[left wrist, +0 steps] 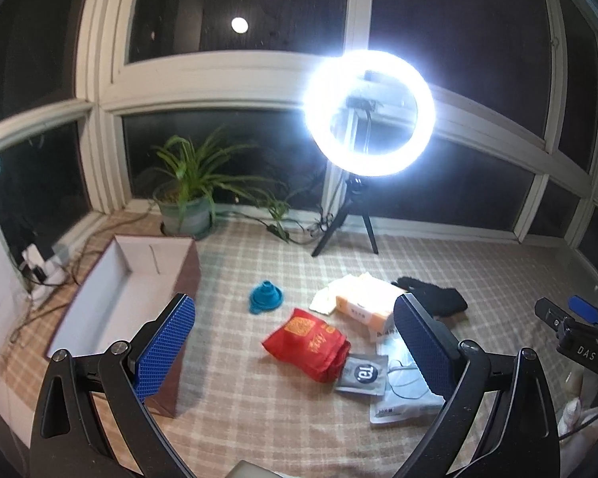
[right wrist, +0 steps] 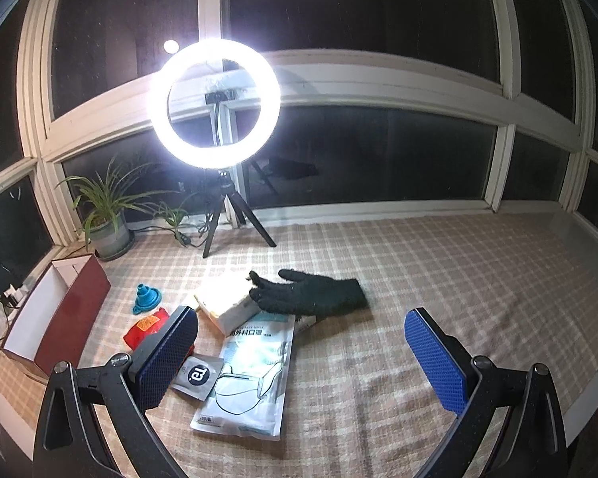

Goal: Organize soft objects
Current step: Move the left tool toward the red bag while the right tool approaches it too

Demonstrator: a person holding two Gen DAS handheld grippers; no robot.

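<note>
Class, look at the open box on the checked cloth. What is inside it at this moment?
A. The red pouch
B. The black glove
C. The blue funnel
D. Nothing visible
D: the box shows only its bare white inside, while the other things lie out on the cloth.

Readable text, placed relative to the mask pack (right wrist: 251, 378):
- mask pack: Chinese header, "外科口罩" legible, small "10" at its near-left corner.
- grey sachet (right wrist: 197, 376), touching the pack's left edge: round logo reading "TQ"-like, seen rotated.
- red bag (left wrist: 305, 342), left of the pack: gold print, unreadable.
- black device (left wrist: 582, 342), right of the pack: "DAS".
</note>
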